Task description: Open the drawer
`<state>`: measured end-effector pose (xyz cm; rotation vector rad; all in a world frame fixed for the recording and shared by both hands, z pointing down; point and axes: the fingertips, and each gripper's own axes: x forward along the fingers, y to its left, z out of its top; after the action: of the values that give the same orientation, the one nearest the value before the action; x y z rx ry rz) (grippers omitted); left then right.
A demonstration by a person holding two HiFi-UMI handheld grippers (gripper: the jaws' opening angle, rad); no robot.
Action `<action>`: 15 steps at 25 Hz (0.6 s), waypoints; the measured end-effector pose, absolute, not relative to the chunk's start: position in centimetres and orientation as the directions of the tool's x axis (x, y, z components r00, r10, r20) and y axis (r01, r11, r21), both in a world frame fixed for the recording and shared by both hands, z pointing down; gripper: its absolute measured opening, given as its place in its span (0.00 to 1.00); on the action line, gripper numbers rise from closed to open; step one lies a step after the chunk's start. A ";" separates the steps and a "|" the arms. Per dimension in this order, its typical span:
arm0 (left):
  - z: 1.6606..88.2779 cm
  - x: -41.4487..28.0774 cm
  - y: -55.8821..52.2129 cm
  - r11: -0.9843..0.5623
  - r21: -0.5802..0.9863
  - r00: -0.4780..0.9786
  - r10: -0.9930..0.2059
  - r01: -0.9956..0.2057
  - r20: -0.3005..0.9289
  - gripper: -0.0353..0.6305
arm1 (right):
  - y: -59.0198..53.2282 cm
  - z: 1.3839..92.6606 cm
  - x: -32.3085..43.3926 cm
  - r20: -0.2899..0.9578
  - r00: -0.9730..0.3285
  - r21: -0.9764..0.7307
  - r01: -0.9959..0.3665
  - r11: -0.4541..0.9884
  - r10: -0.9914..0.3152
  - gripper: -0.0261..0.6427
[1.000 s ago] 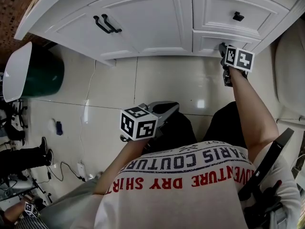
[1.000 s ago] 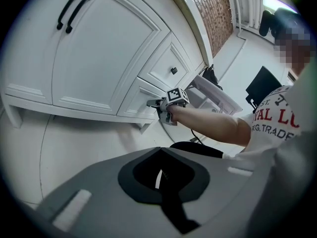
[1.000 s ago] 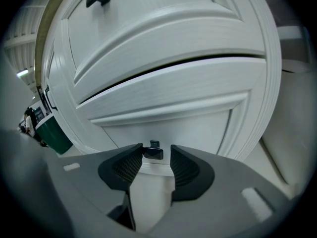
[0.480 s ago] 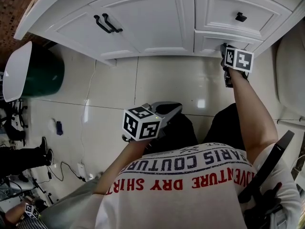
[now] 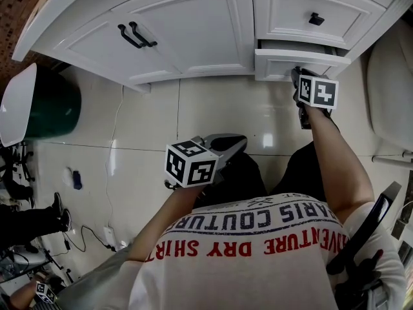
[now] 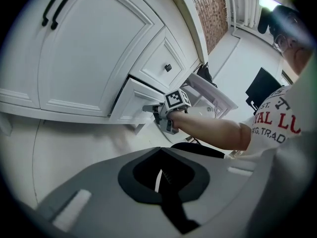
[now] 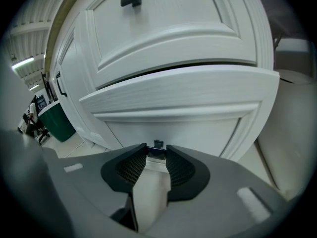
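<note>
Bright, even indoor light on my side, shadows soft. I see a glare patch on floor tiles (image 5: 271, 140); dark shadow in gap above drawer (image 5: 277, 63). Lamp (image 6: 269, 3) blown out in left gripper view. Both gripper views fisheye w/ black corners, foreground soft.

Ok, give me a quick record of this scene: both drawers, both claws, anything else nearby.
lower drawer: pulled partly out
upper drawer: shut
right claw: clamped on the lower drawer's knob
left claw: shut, empty, above the floor
bin: green, on the floor at the head view's left
</note>
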<state>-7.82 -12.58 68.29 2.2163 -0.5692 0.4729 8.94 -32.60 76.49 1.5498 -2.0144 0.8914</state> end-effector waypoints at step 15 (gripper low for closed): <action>68.8 -3.9 -13.8 -0.650 0.597 0.859 -0.182 -0.471 0.479 0.03 | -22.9 76.9 8.1 0.743 -0.347 -0.254 -0.937 0.239 -0.573 0.23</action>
<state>-3.88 -13.85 68.80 2.2713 -0.4704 0.4903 8.05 -22.90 76.88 1.3759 -2.0107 0.9457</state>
